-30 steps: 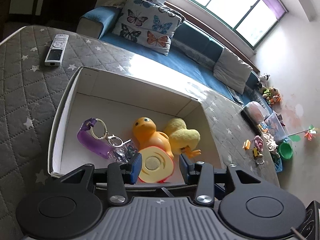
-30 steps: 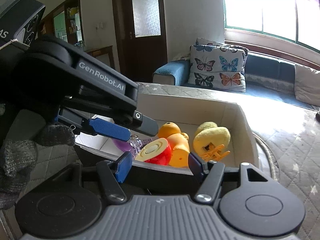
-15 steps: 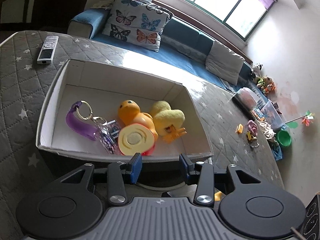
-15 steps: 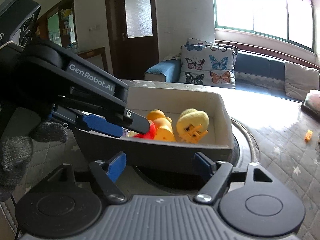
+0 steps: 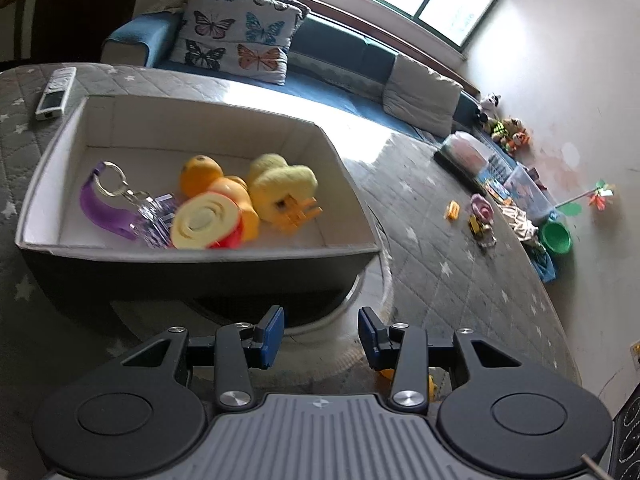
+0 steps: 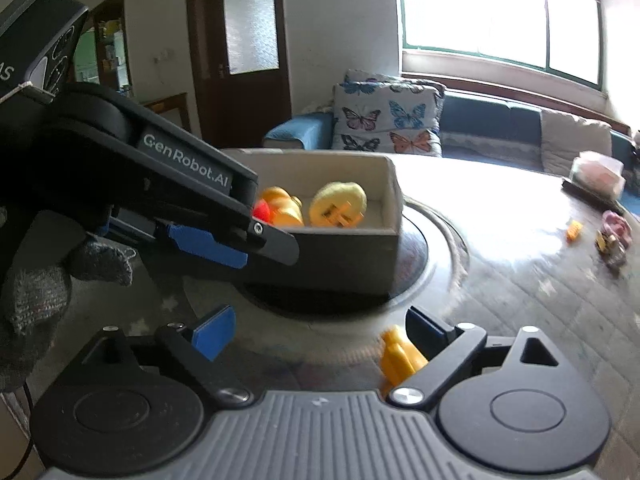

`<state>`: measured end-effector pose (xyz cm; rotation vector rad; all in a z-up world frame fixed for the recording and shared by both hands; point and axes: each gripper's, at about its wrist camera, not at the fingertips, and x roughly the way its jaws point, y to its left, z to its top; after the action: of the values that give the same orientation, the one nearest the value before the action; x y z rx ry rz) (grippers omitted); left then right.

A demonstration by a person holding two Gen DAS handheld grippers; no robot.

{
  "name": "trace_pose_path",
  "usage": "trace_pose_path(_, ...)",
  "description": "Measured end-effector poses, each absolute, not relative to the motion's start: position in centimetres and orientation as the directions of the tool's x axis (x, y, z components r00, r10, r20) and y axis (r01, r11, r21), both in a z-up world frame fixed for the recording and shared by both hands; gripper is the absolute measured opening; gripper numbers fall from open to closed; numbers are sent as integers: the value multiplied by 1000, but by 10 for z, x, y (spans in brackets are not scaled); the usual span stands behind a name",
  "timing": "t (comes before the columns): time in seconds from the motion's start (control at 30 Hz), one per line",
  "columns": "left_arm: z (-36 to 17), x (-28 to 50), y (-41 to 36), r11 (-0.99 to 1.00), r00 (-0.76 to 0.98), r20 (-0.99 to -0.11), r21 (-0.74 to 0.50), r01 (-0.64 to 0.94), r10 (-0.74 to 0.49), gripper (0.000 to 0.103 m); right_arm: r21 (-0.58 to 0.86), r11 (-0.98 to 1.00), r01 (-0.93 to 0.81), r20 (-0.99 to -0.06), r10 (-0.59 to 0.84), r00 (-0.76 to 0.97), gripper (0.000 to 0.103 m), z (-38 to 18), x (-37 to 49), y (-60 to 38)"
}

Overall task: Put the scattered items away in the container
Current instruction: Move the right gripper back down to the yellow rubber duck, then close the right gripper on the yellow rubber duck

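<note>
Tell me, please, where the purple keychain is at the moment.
In the left wrist view the purple keychain lies inside the box, at its left end, beside the orange duck toy.

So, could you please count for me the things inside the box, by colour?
Yellow or orange: 3, namely the orange duck, the pale yellow plush duck and the round yellow-faced toy with a red underside.
Purple: 1, the keyring strap with a clear charm.
Total: 4 in the box.
</note>
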<state>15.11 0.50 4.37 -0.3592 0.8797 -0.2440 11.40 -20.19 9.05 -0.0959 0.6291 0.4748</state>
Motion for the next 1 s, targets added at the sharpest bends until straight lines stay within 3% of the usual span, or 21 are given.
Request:
trace_pose_path(0.1,37,149,-5,912,600,-712,-402,76,-364,43,39,903,-427,-593,365,718,100,86,107,-212)
trace_pose_path(0.43,20,146,-32,919,545,-750,-378,110,-374,43,32,936,-350,-629,291,721,101,71,97,-240)
trace_pose_path(1.0,11,163,-49,917,505,-773,-385,108,-384,43,73,945,-319,-665,284,691,101,54,100,-249)
